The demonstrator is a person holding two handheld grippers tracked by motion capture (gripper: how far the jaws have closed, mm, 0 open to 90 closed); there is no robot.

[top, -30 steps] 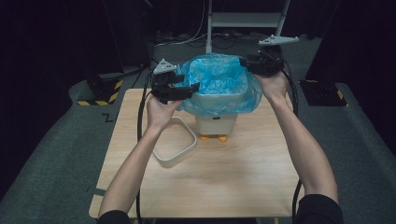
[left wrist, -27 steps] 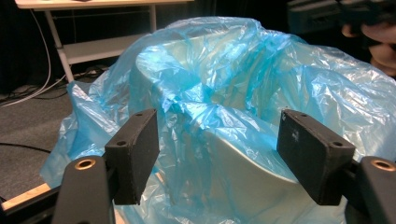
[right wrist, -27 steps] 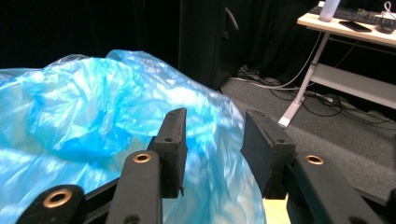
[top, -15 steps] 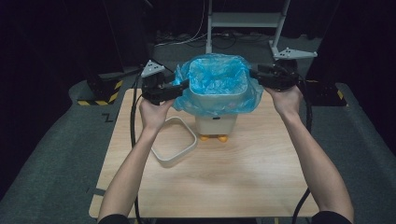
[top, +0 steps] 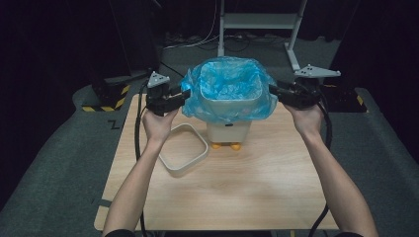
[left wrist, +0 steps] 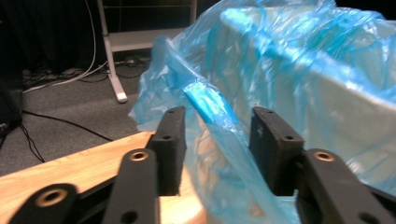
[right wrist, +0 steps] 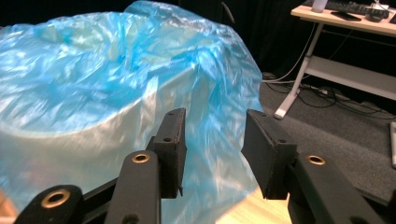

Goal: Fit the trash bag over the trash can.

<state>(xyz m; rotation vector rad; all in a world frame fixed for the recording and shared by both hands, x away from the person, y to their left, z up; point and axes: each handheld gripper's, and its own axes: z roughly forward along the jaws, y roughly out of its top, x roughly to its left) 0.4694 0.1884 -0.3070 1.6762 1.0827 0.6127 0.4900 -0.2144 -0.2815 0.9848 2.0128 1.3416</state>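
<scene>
The white bin (top: pixel 228 111) stands at the table's (top: pixel 247 197) far middle, blue bag (top: pixel 231 89) draped over its rim. The left gripper (left wrist: pixel 217 140), jaws just closing, has a bag fold between pads not yet pressing; the right gripper (right wrist: pixel 212 140) stands half-open, film apparently loose between its jaws. Uneven pulls could tear the film or tip the bin; the high view alone shows the loose frame (top: pixel 182 153) beside it.

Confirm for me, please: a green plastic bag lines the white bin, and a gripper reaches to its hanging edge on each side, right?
Not quite: the bag is blue, not green, as the high view shows. The rest holds: it lines the white bin, with the left gripper and right gripper at its hanging edges on either side.
</scene>
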